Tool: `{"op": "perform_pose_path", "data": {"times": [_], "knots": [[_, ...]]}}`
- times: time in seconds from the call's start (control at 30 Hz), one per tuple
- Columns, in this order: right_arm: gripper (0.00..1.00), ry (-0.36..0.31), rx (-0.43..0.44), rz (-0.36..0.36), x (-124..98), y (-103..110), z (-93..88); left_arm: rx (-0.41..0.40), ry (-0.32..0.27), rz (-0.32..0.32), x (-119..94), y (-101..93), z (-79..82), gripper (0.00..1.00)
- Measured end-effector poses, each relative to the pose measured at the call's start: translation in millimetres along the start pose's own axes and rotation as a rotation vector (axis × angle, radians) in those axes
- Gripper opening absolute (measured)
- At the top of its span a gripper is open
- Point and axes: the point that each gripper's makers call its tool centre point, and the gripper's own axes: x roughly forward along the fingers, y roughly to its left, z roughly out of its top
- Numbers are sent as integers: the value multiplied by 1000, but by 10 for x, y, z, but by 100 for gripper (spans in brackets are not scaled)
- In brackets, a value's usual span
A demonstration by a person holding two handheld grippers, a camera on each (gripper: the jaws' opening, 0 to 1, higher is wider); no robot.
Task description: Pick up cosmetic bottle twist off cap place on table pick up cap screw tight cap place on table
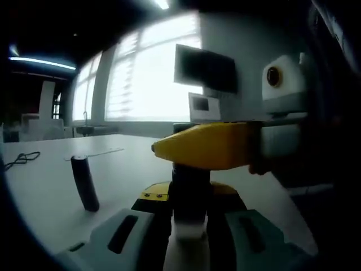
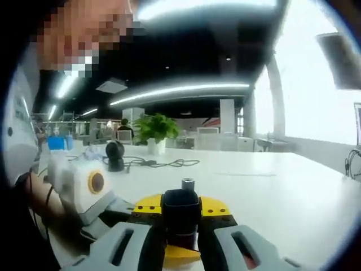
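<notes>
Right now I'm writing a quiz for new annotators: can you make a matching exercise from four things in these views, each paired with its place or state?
Things:
1. cosmetic bottle
2. dark tube
3. plant
4. black cable

Places or states:
A. green, far across the table
B. lying loose on the white table
C. clamped in the left gripper
D. standing alone on the table, leaning

Pairs: 1-C, 2-D, 3-A, 4-B
</notes>
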Motion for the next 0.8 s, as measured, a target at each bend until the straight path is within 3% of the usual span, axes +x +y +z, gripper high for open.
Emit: {"op": "perform_pose_path", "data": {"times": [0.17,0.67,0.8], "knots": [[15,-1,5,-110,-25,-23,0,4,0,0,0,4,2,13],[15,-6,22,-153,-24,-42,-3,12,-2,11,4,17,8,13],[15,-11,34,-166,-20,-42,-3,51,0,36,-5,46,15,13]]}}
